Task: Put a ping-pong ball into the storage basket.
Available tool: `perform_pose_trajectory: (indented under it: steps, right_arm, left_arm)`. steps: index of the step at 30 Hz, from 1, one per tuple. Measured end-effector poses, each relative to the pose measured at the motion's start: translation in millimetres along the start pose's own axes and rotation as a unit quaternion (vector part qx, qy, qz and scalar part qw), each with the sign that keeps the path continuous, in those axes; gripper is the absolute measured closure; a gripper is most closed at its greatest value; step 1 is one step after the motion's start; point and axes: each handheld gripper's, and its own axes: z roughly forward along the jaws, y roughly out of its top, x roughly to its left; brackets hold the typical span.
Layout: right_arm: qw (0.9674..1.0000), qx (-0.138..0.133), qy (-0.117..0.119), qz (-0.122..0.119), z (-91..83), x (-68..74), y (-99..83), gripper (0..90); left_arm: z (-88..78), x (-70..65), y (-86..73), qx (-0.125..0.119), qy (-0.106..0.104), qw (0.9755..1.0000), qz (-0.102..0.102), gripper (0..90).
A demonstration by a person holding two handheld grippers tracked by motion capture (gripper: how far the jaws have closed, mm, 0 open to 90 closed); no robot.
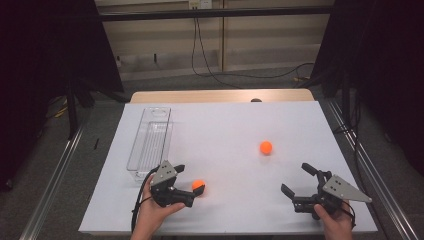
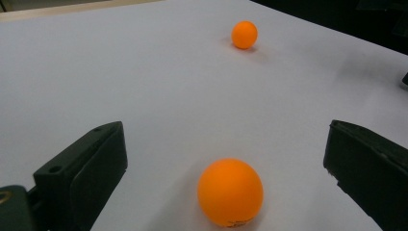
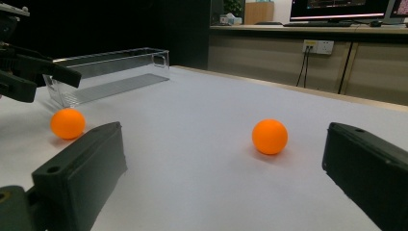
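Observation:
Two orange balls lie on the white table. The nearer ball rests between the jaws of my left gripper, which is open and not touching it. The second ball sits mid-table, right of centre. My right gripper is open at the front right, holding nothing, and faces the second ball from a short distance. In the right gripper view the nearer ball lies below the left gripper.
A long clear plastic tray stands empty along the table's left side, just behind the left gripper. The white table top ends at a wooden strip at the back. Dark curtains and floor cables surround the table.

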Motion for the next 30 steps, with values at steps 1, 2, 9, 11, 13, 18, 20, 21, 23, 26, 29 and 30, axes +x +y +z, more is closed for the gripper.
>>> perform_pose_trajectory:
  steps: [1,2,9,11,13,18,20,21,23,26,29,30]
  right_arm:
    - [1.0000,0.000,0.000,0.000,-0.1,0.0,0.0,0.9]
    - [1.0000,0.000,0.000,0.000,0.0,0.0,0.0,0.9]
    - [1.0000,0.000,0.001,0.000,0.2,0.2,0.0,0.9]
    - [1.0000,0.000,0.001,0.000,0.1,0.2,0.1,1.0]
    - [1.0000,0.000,0.001,0.000,0.0,0.3,0.1,0.9]
    - [1.0000,0.000,0.002,-0.001,0.2,0.4,0.0,1.0]
    - [1.0000,0.000,0.002,-0.001,0.2,0.4,0.1,1.0]
    - [1.0000,0.000,0.002,-0.002,0.1,0.3,0.2,1.0]
    - [1.0000,0.000,0.003,-0.002,0.2,0.4,0.1,1.0]
    - [1.0000,0.001,0.004,-0.001,0.4,0.6,0.1,1.0]
    - [1.0000,0.001,0.003,-0.002,0.4,0.5,0.1,1.0]
    - [1.0000,0.001,0.003,-0.002,0.4,0.5,0.1,1.0]
  left_arm:
    - [0.1,0.0,0.1,0.004,0.001,1.0000,0.002,1.5]
    - [0.5,-0.3,-0.2,0.005,0.001,1.0000,0.002,1.6]
    - [2.1,0.1,-1.1,0.019,0.002,0.9997,0.014,3.2]
    - [3.1,-1.0,-1.7,0.023,-0.001,0.9997,0.012,3.8]
    - [3.6,-1.1,-1.7,0.029,-0.003,0.9995,0.015,4.6]
    - [5.4,-1.9,-2.6,0.039,-0.005,0.9991,0.015,6.2]
    - [6.0,-1.9,-2.9,0.045,-0.005,0.9989,0.017,6.5]
    - [6.3,-1.9,-3.0,0.047,-0.005,0.9987,0.017,6.7]
    - [7.1,-1.9,-3.3,0.052,-0.005,0.9985,0.018,7.0]
    - [8.9,-2.9,-4.1,0.058,-0.006,0.9982,0.016,7.2]
    - [11.1,-3.4,-4.8,0.066,-0.008,0.9976,0.017,7.7]
    - [11.5,-3.6,-4.8,0.071,-0.008,0.9973,0.017,8.0]
